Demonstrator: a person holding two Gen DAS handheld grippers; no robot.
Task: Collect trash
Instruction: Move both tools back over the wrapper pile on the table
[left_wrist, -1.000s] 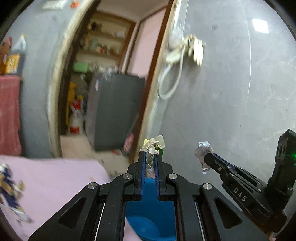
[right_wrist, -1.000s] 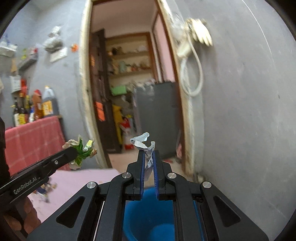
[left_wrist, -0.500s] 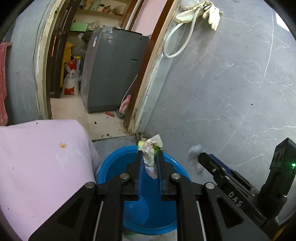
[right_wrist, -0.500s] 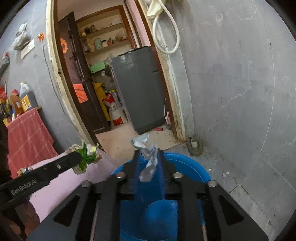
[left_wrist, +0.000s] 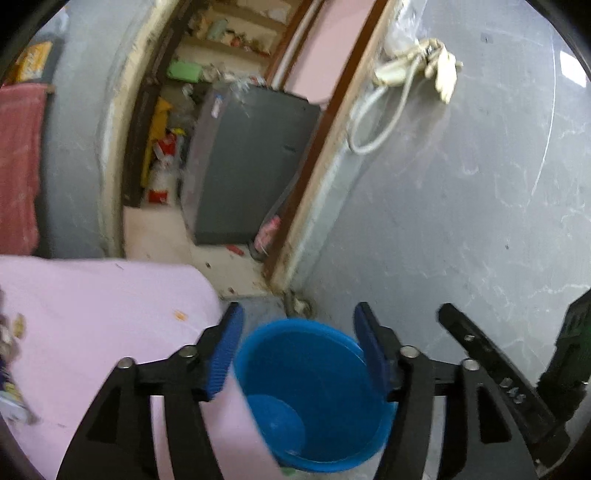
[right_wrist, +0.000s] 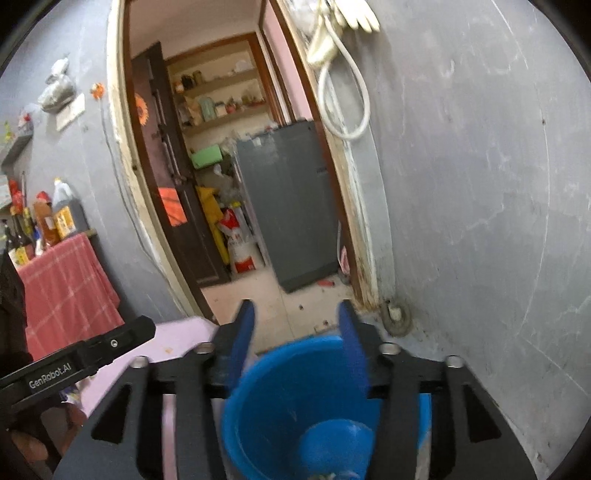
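Scraps gone from both opened grippers (left_wrist: 298, 345) (right_wrist: 297, 338).

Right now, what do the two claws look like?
Both are black angular frames with silver bolts and flat blue pads on their fingers. The left claw shows white "GenRobot.AI" lettering along its side in the right wrist view. The right claw carries small white letters and a green-lit black block behind it.

Blue bucket (left_wrist: 332, 435) upright, floor (beside wall)
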